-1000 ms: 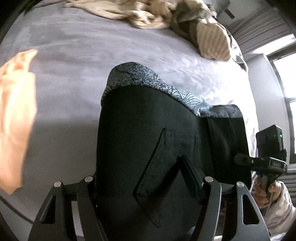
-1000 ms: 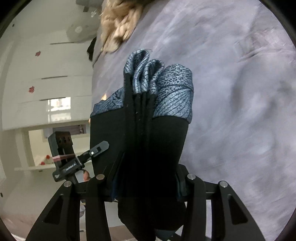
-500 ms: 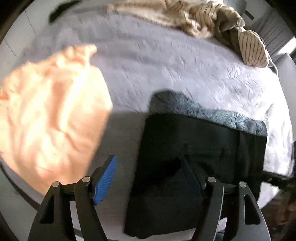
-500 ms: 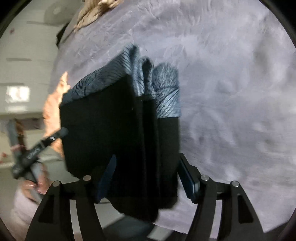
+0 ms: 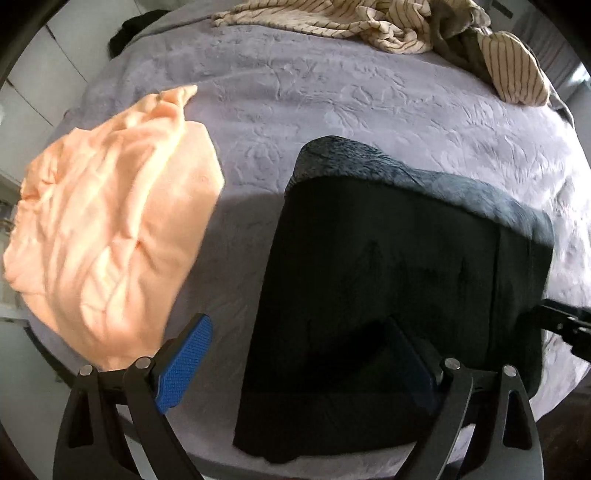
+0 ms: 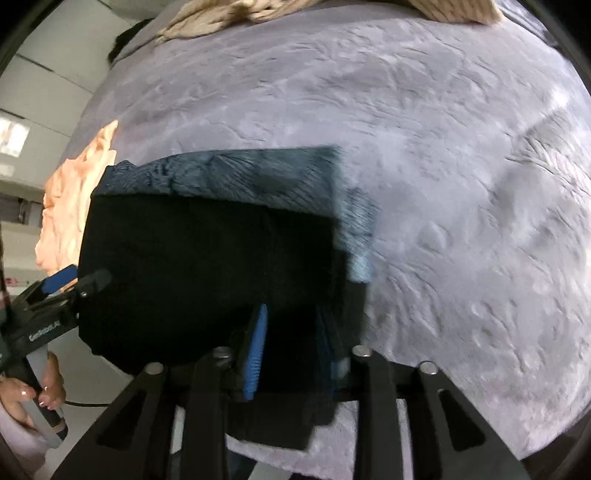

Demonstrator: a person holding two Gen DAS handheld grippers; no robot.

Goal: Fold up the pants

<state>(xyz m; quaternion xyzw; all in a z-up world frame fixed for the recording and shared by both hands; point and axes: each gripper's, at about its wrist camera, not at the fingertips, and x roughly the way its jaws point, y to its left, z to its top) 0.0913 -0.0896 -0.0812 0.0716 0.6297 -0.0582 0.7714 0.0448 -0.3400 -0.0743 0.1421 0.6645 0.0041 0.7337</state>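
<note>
Lavender quilted bed [image 5: 369, 103] spreads under everything; the pants [image 5: 388, 280], folded into a dark block with a grey patterned band along the far edge, lie on its near side, beside a peach garment [image 5: 110, 229]; striped laundry [image 5: 388, 26] sits far back; my left claw [image 5: 299, 354] is spread wide, gripping nothing; my right claw [image 6: 291, 350] pinches the near edge of the stack; I judge the cloth soft, floppy, fairly light, layers prone to sliding, so hold thick folded edges

A peach garment [image 5: 110, 229] lies on the lilac bed [image 5: 332, 103]; striped clothes [image 5: 388, 26] are heaped at its far edge.
</note>
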